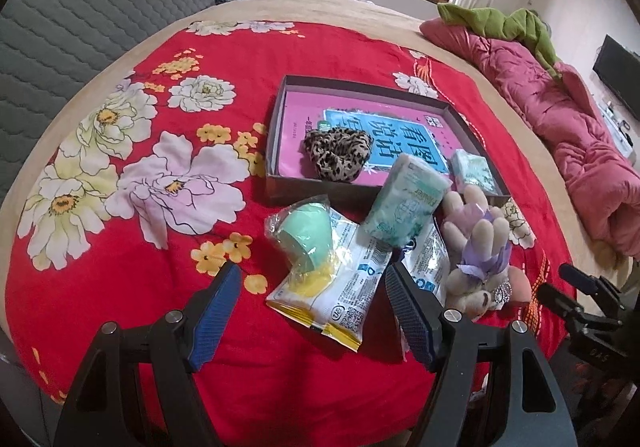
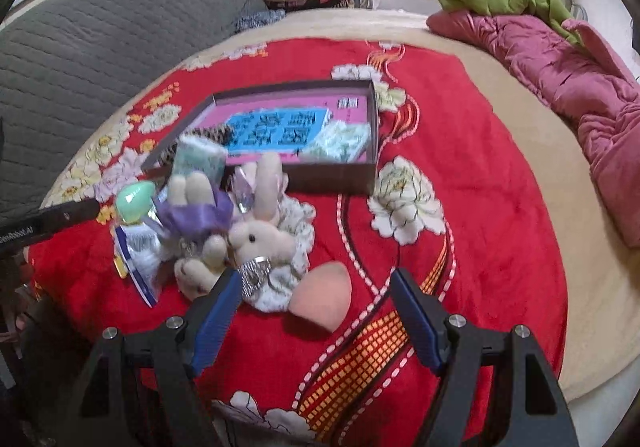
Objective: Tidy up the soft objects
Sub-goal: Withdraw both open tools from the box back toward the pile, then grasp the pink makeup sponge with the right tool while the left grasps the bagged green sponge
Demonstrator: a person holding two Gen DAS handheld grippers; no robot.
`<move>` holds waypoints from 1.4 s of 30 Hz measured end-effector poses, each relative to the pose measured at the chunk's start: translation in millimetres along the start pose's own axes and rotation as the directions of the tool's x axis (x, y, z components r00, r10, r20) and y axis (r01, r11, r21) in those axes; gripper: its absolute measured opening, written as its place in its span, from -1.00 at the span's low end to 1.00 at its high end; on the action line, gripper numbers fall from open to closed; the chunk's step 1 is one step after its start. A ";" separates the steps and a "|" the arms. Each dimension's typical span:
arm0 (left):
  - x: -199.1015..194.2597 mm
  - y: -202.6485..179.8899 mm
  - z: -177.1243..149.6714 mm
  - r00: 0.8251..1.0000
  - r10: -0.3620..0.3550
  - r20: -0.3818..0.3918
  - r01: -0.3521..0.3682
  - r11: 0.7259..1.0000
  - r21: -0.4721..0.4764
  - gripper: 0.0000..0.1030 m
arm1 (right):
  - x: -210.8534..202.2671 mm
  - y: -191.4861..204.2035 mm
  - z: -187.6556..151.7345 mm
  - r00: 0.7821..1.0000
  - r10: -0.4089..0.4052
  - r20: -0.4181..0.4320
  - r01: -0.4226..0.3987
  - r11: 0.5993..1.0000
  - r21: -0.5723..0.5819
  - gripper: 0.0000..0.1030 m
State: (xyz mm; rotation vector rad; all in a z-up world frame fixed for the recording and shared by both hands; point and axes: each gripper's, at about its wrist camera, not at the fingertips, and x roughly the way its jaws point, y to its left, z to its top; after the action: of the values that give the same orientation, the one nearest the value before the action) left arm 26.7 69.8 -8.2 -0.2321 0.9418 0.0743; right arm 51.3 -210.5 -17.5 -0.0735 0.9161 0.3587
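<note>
Between the spread, empty fingers of our left tool (image 1: pixel 312 313) lies a clear packet with a mint-green and a yellow sponge (image 1: pixel 316 271), resting on the red floral bedspread (image 1: pixel 120 287). Our right tool (image 2: pixel 314 315) is likewise wide open and holds nothing; a peach makeup sponge (image 2: pixel 320 301) sits just ahead of it, between its fingers.

Moving outward, a plush bunny (image 2: pixel 224 231) with a purple bow lies beside the packet, with a white patterned scrunchie (image 2: pixel 284 279) under its head. A green tissue pack (image 1: pixel 404 203) leans on the near wall of the shallow cardboard box (image 1: pixel 276 119), half in and half out as far as we can tell.

Inside the box we see a pink and blue booklet (image 1: pixel 384 143) lining the floor, a leopard-print scrunchie (image 1: pixel 336 153) on it, and a small green tissue pack (image 1: pixel 474 171) in the near right corner.

We judge the sorting under way but far from finished: two items are in, while the sponges, bunny, white scrunchie and leaning pack remain outside.
</note>
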 end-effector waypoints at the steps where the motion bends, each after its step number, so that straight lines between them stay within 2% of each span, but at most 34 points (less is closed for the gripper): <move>1: 0.8 -0.1 -0.3 1.000 -0.001 -0.003 0.001 1.000 0.001 0.47 | 4.0 -0.4 -2.0 1.000 -0.001 -0.015 0.001 1.000 0.001 0.47; 14: 12.3 2.4 -5.3 1.000 -0.004 -0.025 0.004 1.000 -0.004 0.47 | 34.0 -10.6 -12.2 0.994 -0.037 -0.102 0.039 0.999 0.020 0.47; 25: 22.8 11.3 -1.3 1.000 0.006 -0.007 -0.006 0.999 -0.039 0.47 | 47.6 -12.9 -11.6 0.995 -0.056 -0.087 0.055 0.998 -0.005 0.47; 39: 55.7 26.5 9.8 1.000 0.016 -0.021 -0.018 0.997 -0.081 0.47 | 53.2 -7.8 -12.9 0.997 0.016 -0.077 -0.017 1.000 -0.017 -0.09; 42: 61.9 27.9 10.8 1.000 0.013 -0.028 -0.015 0.996 -0.084 0.47 | 52.7 -7.7 -12.6 0.997 0.028 -0.071 -0.029 0.999 -0.016 -0.16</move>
State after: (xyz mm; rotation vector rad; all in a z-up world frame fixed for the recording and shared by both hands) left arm 67.0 97.1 -56.8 -0.3047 0.9684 0.1241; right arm 73.5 -206.1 -67.3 -0.0894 0.9850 0.3920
